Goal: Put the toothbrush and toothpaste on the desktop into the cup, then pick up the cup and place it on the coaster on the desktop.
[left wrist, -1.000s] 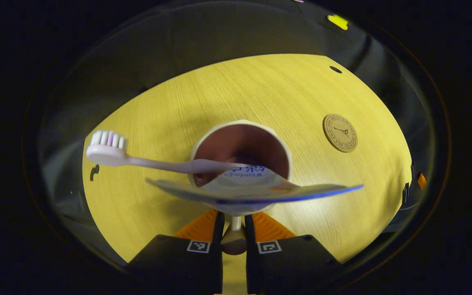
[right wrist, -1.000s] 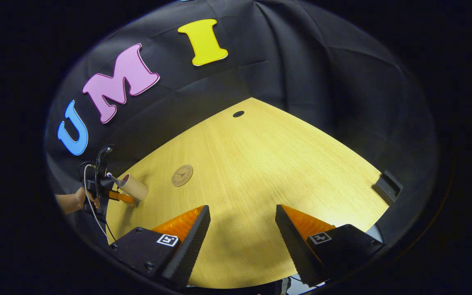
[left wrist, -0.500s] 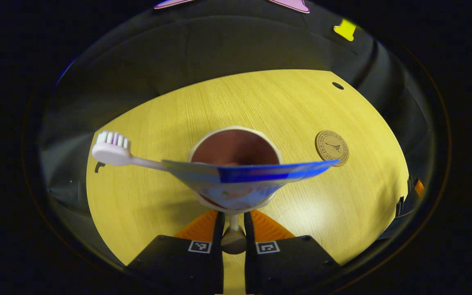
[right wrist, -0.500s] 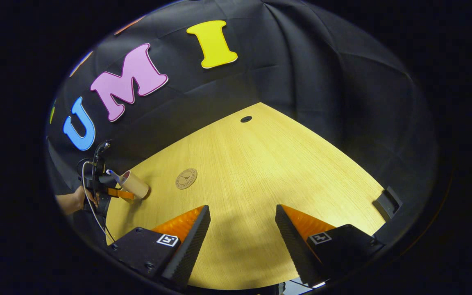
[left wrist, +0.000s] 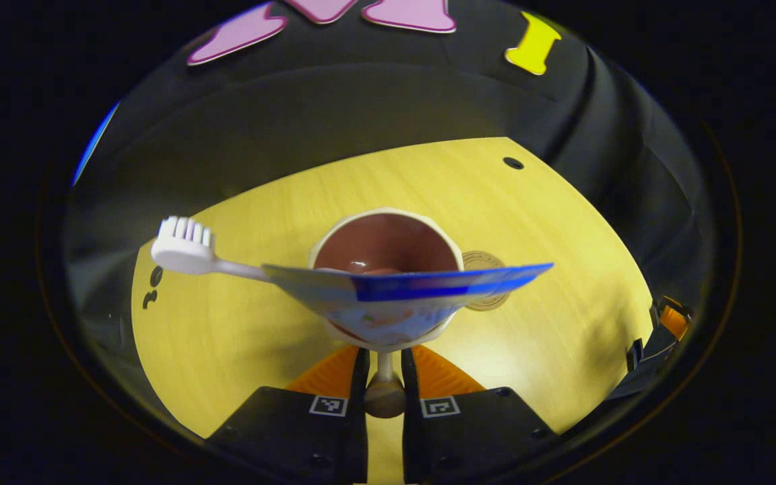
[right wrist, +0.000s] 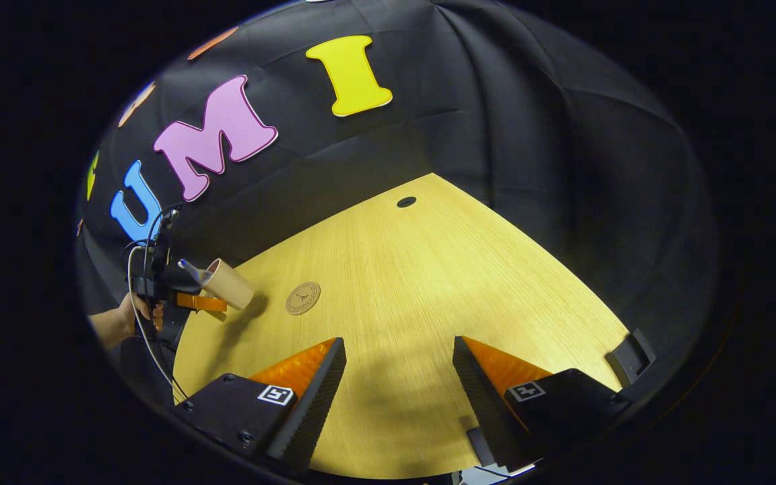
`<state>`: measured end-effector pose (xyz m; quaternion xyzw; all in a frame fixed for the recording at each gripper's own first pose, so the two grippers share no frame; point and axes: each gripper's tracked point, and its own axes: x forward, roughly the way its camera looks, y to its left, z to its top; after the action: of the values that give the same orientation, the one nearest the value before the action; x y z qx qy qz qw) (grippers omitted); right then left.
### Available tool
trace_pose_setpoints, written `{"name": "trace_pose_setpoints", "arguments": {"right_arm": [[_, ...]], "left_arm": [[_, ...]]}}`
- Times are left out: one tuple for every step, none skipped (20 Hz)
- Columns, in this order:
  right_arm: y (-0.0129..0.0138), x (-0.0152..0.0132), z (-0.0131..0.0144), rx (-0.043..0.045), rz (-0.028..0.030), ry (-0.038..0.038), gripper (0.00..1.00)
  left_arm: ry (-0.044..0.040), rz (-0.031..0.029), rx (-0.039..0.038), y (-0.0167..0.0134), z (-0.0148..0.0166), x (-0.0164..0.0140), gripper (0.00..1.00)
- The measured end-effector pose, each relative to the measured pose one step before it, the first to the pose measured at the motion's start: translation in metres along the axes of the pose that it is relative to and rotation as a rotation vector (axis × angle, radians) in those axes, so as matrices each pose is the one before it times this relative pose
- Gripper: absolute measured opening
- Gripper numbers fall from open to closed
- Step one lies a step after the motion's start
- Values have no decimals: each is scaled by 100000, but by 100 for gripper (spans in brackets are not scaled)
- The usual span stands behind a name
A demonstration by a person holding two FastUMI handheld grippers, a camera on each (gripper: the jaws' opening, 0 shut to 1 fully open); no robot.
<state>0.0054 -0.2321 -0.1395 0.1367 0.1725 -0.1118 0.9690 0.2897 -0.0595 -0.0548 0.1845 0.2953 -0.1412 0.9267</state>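
My left gripper [left wrist: 383, 357] is shut on the handle of a cream cup [left wrist: 388, 236] with a brown inside. The cup hangs tilted above the table. In it sit a white toothbrush [left wrist: 182, 249], head sticking out to the left, and a blue-and-white toothpaste tube [left wrist: 401, 286] lying across the rim. The round cork coaster [left wrist: 479, 260] peeks out just behind the cup's right side. The right gripper view shows the cup [right wrist: 230, 286] held a short way left of the coaster [right wrist: 303, 298]. My right gripper [right wrist: 398, 343] is open over bare wood, holding nothing.
The wooden table [right wrist: 428, 269] has a cable hole [right wrist: 406, 201] near its far corner and a dark block [right wrist: 627, 357] at its right edge. A hand [right wrist: 115, 323] holds the left gripper at the table's left edge. Black cloth walls close in behind.
The cup has risen and moved toward the coaster, which now lies partly behind it in the left gripper view. The toothpaste tube tipped flatter across the rim. My right gripper barely moved.
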Motion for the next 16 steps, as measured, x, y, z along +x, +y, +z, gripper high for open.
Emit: {"name": "trace_pose_setpoints", "arguments": {"right_arm": [[-49,26,39,295,343,143,98],[14,60,-79,127,316,332,98],[-70,30,-158,-94,263,492,98],[-16,-61,-130,-307,188,394,98],[-28,-50,-135,-453,153,451,98],[-106,44,-171,-377,-4,382,98],[-110,50,-144,116,-22,482,98],[-95,-9,-158,470,97,576,98],[-117,-15,-93,394,-39,504,98],[-154,-46,-85,133,-168,305,98],[-143,57,-64,-26,-114,146,98],[-110,19,-105,-10,-172,204,98],[-148,49,-141,222,-103,395,98],[-79,20,-74,402,-70,369,98],[-75,67,-14,388,-71,232,98],[-89,64,-22,224,14,128,98]], "left_arm": [[-1255,-1632,3395,-1119,605,424,25],[-301,-2137,3952,-1255,526,533,25],[284,-1557,3082,-1021,304,596,25],[1076,-1327,2780,-870,205,415,25],[922,-1474,2070,-979,242,727,29],[742,-1447,1421,-861,328,641,25],[889,-996,1334,-594,173,663,29],[1068,-210,1278,-399,242,573,25],[1155,67,1225,-229,258,486,25],[1078,31,1190,-295,217,413,20],[1044,73,946,-329,64,476,25],[837,-55,681,-329,3,465,25],[754,-247,144,-216,78,461,25],[859,-180,-166,-62,27,403,29],[796,-58,-241,236,109,355,25],[791,76,-232,102,9,424,20]]}}
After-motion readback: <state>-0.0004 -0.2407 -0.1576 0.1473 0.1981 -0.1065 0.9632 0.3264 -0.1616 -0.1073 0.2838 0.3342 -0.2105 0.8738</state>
